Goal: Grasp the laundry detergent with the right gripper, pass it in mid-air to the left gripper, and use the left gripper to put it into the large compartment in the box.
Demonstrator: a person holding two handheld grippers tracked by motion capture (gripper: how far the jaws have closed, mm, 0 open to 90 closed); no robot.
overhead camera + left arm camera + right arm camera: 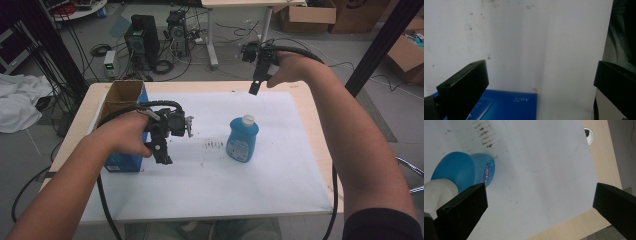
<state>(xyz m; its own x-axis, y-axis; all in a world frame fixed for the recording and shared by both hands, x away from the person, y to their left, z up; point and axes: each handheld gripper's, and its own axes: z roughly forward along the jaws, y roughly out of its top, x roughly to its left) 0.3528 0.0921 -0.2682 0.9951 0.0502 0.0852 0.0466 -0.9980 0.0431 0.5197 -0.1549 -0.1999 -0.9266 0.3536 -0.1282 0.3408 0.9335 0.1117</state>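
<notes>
Left gripper [162, 150]: held low over the white sheet, just beside the blue box; in its own view the two black jaws stood spread wide apart with nothing between them.
Right gripper [255, 89]: held up high over the far edge of the table, well apart from the bottle; in its own view the jaws stood spread wide and empty.
Blue bottle [242, 140]: stood upright near the middle of the sheet, with a white cap [248, 120] on top; in the right gripper view it lay at the lower left, partly behind the left jaw.
Bottle label: a blue label with small print on the front, too small to read; a round blue-and-white sticker edge showed in the right gripper view, its writing blurred.
Blue box [122, 162]: stood open-topped at the left edge of the sheet, brown card inside; the left hand [127, 135] was right against it.
Box writing: in the left gripper view, small white print on the blue face read roughly "5.0", seen upside down; the rest was too faint.
White sheet [210, 185]: covered most of the wooden table [312, 115], with dark smudges just left of the bottle.
</notes>
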